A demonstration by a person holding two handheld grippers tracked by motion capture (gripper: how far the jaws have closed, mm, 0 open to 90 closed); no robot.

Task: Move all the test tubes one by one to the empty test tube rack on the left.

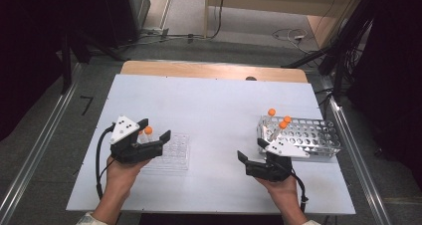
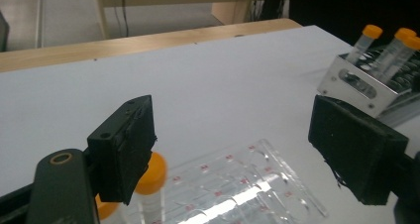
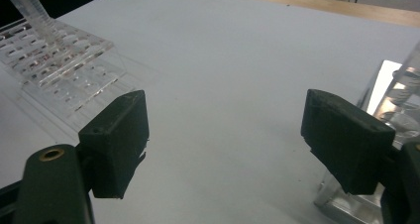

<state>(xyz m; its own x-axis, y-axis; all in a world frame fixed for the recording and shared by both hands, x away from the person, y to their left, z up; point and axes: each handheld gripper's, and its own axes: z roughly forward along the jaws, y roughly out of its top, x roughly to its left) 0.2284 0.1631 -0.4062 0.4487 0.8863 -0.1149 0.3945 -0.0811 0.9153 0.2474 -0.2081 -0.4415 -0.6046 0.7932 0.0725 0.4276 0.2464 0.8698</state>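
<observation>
Just beside the left gripper (image 1: 155,129), jaws standing wide and empty, an orange-capped tube (image 2: 150,192) is standing in the clear rack (image 2: 237,184). Light, slick plastic, I'd say; grabbing below the cap looks best.

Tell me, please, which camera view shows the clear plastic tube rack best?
The high view: it shows the whole clear rack lying flat on the table, with orange-capped tubes at its left end. The left gripper view shows part of it close up, cut off by the frame's bottom edge. The right gripper view shows one end, at the upper left.
</observation>
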